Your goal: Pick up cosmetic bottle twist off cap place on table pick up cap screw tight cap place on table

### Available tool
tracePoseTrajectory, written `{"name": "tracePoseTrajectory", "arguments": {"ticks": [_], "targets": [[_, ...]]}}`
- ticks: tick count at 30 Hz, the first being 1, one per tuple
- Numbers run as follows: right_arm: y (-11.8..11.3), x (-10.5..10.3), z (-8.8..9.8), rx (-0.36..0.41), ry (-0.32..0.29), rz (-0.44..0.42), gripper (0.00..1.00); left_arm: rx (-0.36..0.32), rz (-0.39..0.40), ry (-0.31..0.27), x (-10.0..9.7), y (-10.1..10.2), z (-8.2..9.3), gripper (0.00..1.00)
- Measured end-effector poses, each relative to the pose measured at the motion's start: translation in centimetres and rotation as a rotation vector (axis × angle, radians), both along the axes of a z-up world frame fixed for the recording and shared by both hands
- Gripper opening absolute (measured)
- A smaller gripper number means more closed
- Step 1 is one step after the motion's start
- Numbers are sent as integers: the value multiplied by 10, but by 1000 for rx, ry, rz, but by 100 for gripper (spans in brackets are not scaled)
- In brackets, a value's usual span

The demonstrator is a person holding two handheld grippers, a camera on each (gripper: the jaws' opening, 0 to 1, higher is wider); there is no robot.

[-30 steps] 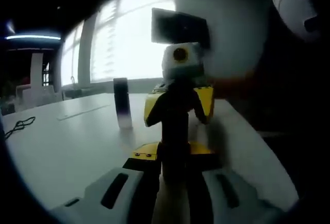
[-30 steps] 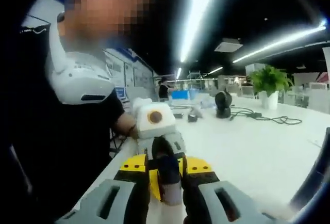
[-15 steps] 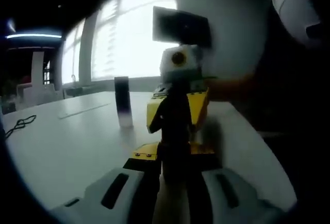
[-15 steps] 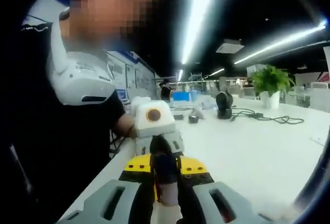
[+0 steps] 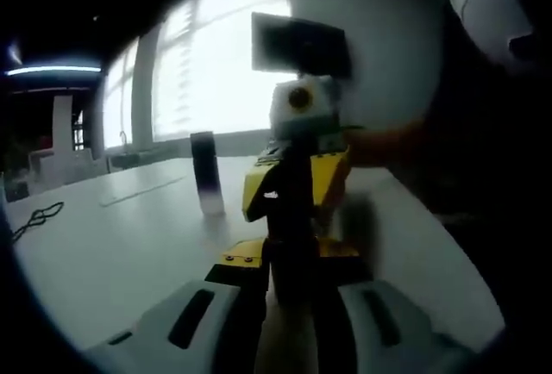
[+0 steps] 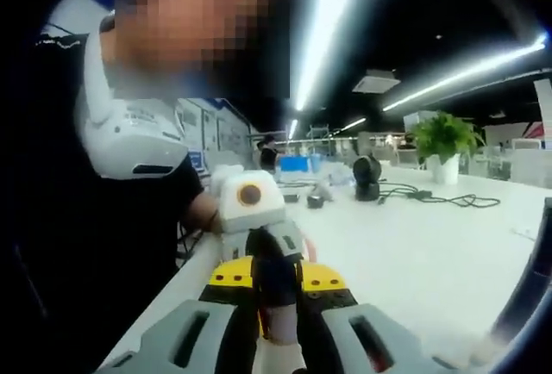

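The main risk, as I judge it, is a slip or a skewed twist: the two grippers face each other along one line with the cosmetic bottle [image 5: 289,219] pinched between them, so if one hand tilts, the cap could bind on its thread, or the smooth dark body could rotate inside the pads instead of the cap turning. A drop onto the white worktop [image 5: 112,245] is possible too, since the bottle is held above the worktop near its edge by the person. The left gripper [image 5: 289,292] is closed tight on the dark end of the bottle nearest it, its jaws pressed against both sides. The right gripper [image 6: 278,322] is likewise closed, clamped on the opposite, paler end [image 6: 278,327], which I take to be the cap end, though the blur leaves that unsure. Whether the cap is loose or seated I cannot tell. A second dark bottle [image 5: 205,171] stands upright on the worktop, well apart from the held one.
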State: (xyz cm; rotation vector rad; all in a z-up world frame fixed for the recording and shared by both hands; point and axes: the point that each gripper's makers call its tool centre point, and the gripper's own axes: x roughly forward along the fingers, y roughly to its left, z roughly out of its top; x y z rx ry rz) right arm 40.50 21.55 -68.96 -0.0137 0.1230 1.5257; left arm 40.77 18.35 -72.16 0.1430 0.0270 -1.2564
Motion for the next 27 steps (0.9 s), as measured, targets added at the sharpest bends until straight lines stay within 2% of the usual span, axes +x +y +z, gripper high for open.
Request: {"name": "tracePoseTrajectory", "arguments": {"ticks": [6, 9, 14, 16, 17, 20, 21, 22, 23, 26, 27], "targets": [[0, 1, 0, 1, 4, -7, 10, 21, -1, -35, 0, 0, -1, 10], [1, -1, 0, 0, 4, -3, 10, 22, -5, 11, -1, 1, -2, 10], [1, -1, 0, -2, -4, -2, 10, 17, -2, 10, 0, -1, -2, 10], [0, 1, 0, -2, -6, -9, 10, 22, -2, -43, 2, -3, -1, 10], [0, 0, 0, -1, -5, -8, 10, 17, 3, -24, 1, -3, -1, 10], [0, 0, 0, 2, -3, -8, 10, 16, 3, -21, 2, -3, -1, 10], [0, 0, 0, 2, -3, -8, 10, 14, 6, -6, 3, -3, -1, 9], [0, 0, 0, 3, -4, -9, 10, 11, 11, 34, 3, -2, -1, 9], [0, 0, 0, 4, 0, -7, 10, 11, 8, 44, 1, -1, -1, 9], [1, 0, 0, 8, 1, -9, 10, 19, 8, 30, 0, -1, -2, 9], [1, 0, 0, 8, 1, -9, 10, 27, -2, -4, 0, -1, -1, 9]]}}
